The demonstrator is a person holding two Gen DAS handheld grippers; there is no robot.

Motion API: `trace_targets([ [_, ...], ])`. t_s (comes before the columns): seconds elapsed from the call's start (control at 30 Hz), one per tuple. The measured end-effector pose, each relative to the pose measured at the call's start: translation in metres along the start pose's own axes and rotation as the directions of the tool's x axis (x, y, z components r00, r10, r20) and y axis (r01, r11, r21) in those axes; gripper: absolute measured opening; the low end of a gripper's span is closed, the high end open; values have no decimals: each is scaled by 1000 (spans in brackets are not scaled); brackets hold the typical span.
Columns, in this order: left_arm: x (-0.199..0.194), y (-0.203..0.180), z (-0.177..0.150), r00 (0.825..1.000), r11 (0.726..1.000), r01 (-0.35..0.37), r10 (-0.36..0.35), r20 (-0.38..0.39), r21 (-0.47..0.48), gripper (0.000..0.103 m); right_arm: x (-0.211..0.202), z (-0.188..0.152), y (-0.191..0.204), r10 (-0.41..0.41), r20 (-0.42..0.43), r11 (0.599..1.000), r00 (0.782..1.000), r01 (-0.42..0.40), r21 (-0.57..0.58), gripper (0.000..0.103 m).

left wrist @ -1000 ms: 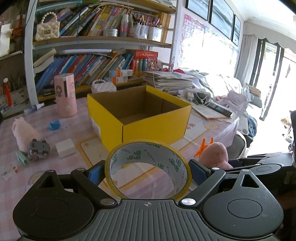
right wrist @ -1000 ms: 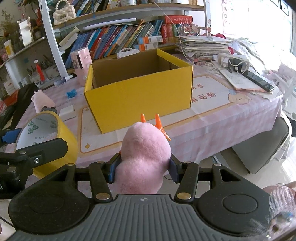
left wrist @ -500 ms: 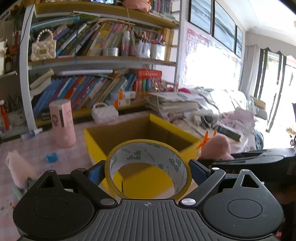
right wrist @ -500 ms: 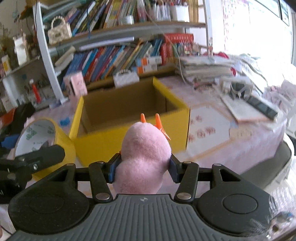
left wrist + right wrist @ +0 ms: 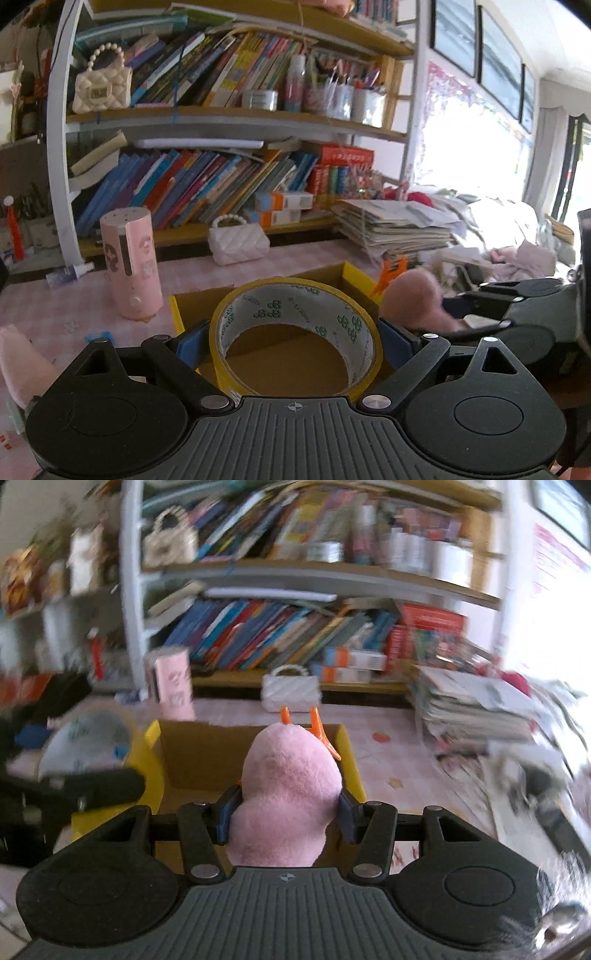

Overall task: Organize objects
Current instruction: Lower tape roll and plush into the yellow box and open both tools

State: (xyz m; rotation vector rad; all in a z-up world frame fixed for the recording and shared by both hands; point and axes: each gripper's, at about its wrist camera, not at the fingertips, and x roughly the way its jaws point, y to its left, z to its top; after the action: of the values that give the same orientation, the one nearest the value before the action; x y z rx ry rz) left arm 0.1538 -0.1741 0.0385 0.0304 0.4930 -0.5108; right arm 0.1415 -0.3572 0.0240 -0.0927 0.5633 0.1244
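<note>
Left wrist view shows the left claw (image 5: 295, 341) pinching a tape roll (image 5: 295, 299) over the yellow box (image 5: 349, 271), right wrist view the right claw (image 5: 286, 812) squeezing a pink plush toy (image 5: 290, 786) above it, on a pink checked tabletop (image 5: 48, 295) before bookshelves (image 5: 221, 122).

You're looking at a yellow tape roll (image 5: 295, 332) with green logos printed on its white inner face, a pink plush toy (image 5: 286, 794) with orange feet, a yellow box (image 5: 354, 760) with brown inside, and a pink-checked tablecloth (image 5: 44, 302).
</note>
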Motion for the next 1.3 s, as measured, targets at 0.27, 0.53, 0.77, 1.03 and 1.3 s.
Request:
trace_targets([
  [0.27,44,1,-7,995,999,-50,49,-88,-7,94,69,2,-4,111,-160,977,981,-137,-164,50],
  [0.53,64,4,-17,985,997,-82,81,-154,-2,94,95,-2,-4,98,-270,952,958,-169,-256,51],
  [0.77,76,0,-12,984,996,-72,79,-159,51,95,88,-13,3,6,-299,951,954,-98,-293,51],
  [1.03,81,3,-10,984,998,-37,46,-174,52,95,86,-13,0,-21,-303,964,953,-61,-259,51],
  [1.3,74,-5,-14,988,995,-47,59,-144,86,97,85,-10,0,4,-281,968,960,-75,-241,71],
])
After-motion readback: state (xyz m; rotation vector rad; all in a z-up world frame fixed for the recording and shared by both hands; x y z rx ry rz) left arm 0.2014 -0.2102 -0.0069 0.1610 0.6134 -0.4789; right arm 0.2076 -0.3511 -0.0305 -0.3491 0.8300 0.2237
